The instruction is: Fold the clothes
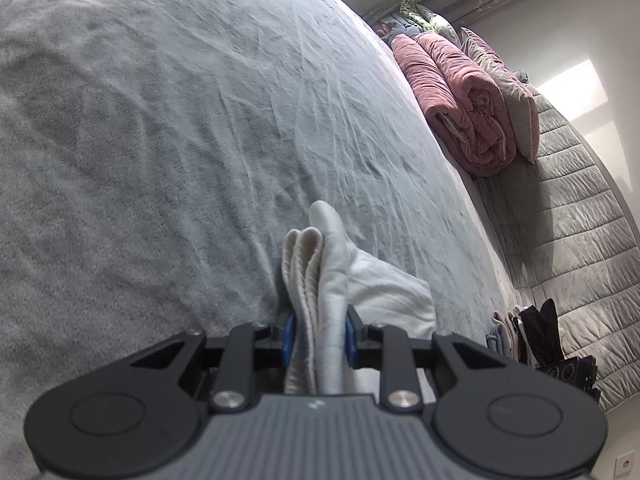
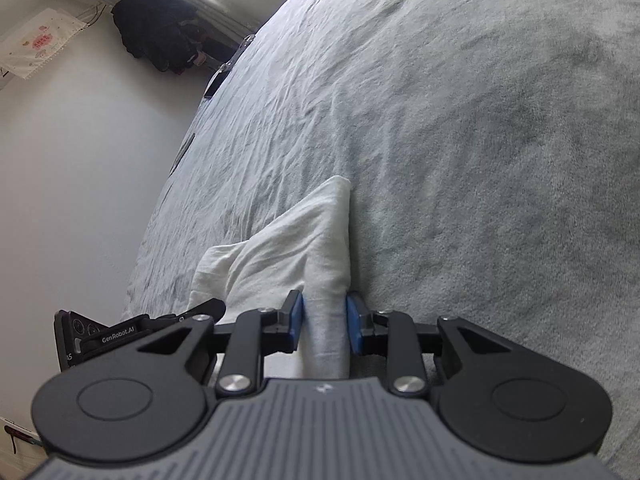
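Left gripper (image 1: 319, 334) pinches a bunched white garment (image 1: 332, 276), ribbed edges stacked between blue pads; right gripper (image 2: 325, 320) clamps another soft fold of it (image 2: 304, 248); the cloth lies on the fuzzy, wrinkled grey blanket (image 1: 160, 120); a pink quilt (image 1: 460, 100) sits rolled beyond.

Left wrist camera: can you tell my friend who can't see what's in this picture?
The left gripper is pinching a bunched white cloth between its blue pads, just above a wrinkled grey bed. At the far side, a rolled pink blanket lies beside a grey pillow, and some dark clothes sit by the bed's edge.
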A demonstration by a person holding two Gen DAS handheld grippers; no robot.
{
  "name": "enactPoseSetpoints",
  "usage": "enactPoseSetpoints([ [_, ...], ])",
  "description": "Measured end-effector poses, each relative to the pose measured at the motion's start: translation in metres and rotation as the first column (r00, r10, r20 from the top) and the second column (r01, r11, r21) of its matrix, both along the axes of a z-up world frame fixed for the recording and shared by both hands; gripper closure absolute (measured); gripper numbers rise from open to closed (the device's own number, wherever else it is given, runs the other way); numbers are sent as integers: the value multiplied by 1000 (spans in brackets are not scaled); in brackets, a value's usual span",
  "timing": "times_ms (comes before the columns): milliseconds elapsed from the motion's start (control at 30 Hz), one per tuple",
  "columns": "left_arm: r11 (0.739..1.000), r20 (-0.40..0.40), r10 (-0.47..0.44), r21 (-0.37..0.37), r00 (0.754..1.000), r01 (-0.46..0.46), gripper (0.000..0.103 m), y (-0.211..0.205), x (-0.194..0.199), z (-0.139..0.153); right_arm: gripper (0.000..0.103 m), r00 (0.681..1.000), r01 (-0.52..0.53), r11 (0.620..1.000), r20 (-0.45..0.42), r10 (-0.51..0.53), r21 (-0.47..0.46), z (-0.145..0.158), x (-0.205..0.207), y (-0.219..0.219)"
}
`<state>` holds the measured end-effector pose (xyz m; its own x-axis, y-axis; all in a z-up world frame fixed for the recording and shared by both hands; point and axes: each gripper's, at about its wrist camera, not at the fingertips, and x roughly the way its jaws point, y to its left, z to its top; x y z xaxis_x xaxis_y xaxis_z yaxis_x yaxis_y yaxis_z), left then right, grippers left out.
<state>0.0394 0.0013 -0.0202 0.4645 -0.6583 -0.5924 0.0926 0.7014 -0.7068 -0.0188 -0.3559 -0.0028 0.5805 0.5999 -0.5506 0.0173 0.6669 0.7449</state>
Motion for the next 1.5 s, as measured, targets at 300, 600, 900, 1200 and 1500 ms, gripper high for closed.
enactPoseSetpoints([
  [300, 999, 32, -5, 33, 999, 4, 77, -5, -2, 3, 76, 999, 23, 1000, 41, -23, 19, -4, 3, 4],
  [600, 994, 86, -17, 110, 996, 8, 77, -13, -6, 8, 79, 997, 43, 999, 62, -43, 5, -3, 0, 14],
  [900, 977, 162, -52, 213, 985, 16, 72, -28, -11, 14, 81, 995, 59, 998, 78, -57, -21, -1, -2, 23],
  [1200, 967, 196, -71, 256, 978, 19, 70, -34, -14, 16, 81, 994, 67, 997, 90, -63, -36, -1, -2, 27],
  [1500, 956, 224, -88, 292, 971, 19, 70, -39, -18, 17, 79, 993, 72, 996, 103, -66, -59, 1, -6, 32],
])
